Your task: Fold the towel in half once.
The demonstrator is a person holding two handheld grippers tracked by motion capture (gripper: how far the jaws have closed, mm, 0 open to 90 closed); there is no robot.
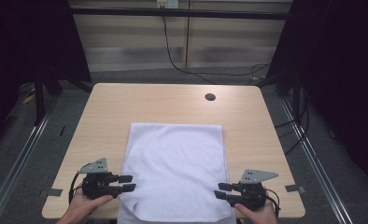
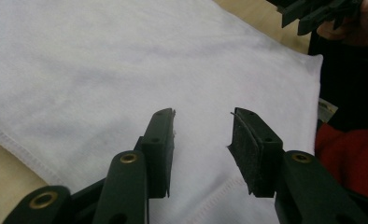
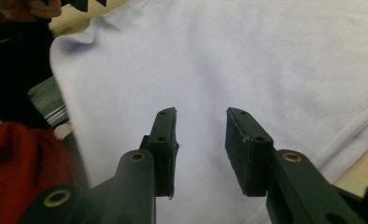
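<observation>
towel: a white towel [image 1: 175, 170] lies flat on the table [image 1: 126, 100], stretched away from both grippers, its near edge hanging a little over the table's near edge between the two hands. It looks already folded into a neat rectangle, so the flat lay suits another fold or a smoothing pass.

left gripper: the left gripper [image 1: 127, 183] sits at the towel's near left edge, jaws pointing inward across the cloth. In the left gripper view [image 2: 202, 140] the jaws stand spread with bare cloth showing in the gap; nothing is pinched.

right gripper: the right gripper [image 1: 222, 191] mirrors it at the near right edge, pointing inward toward the other. In the right gripper view [image 3: 200, 140] its jaws stand apart above the cloth, holding nothing.

why the pairing: both grippers flank the same near end, level with each other, which I judge is the stance for taking the two near corners together so the cloth lifts evenly.

hem: the stitched hem [image 2: 14, 135] runs just left of the left gripper's jaws, close enough to reach with a short move.

near corner: the far-side near corner [image 2: 315, 63] lies ahead of the left gripper, just below the other hand [image 2: 355, 25].

risk: a grip on only one layer would likely let the fold slip open.
</observation>
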